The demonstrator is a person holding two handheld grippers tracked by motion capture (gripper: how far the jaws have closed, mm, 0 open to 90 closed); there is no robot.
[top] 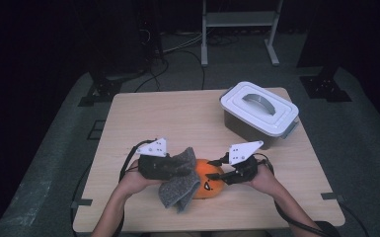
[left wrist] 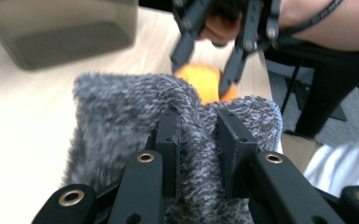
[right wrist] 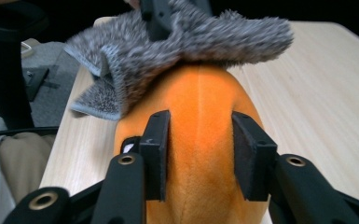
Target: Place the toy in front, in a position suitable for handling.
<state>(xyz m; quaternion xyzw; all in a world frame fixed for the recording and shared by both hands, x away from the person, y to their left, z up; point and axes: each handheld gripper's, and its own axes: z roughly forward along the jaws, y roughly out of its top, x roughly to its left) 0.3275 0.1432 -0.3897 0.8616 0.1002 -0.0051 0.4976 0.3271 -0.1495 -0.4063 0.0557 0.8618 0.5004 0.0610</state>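
A grey fuzzy cloth (top: 180,181) lies draped over the left side of an orange plush toy (top: 210,178) near the table's front edge. My left gripper (top: 185,168) is shut on a fold of that cloth; in the left gripper view its jaws (left wrist: 198,140) pinch the grey pile (left wrist: 121,116), with the orange toy (left wrist: 203,81) just beyond. My right gripper (top: 218,174) comes in from the right. Its pads (right wrist: 156,144) press on either side of the toy's orange back (right wrist: 198,121). The cloth (right wrist: 186,42) covers the toy's far end.
A grey box with a white handled lid (top: 259,111) stands at the back right of the light wooden table (top: 168,118). A metal stand and cables are on the floor behind. The person's forearms enter from the front edge.
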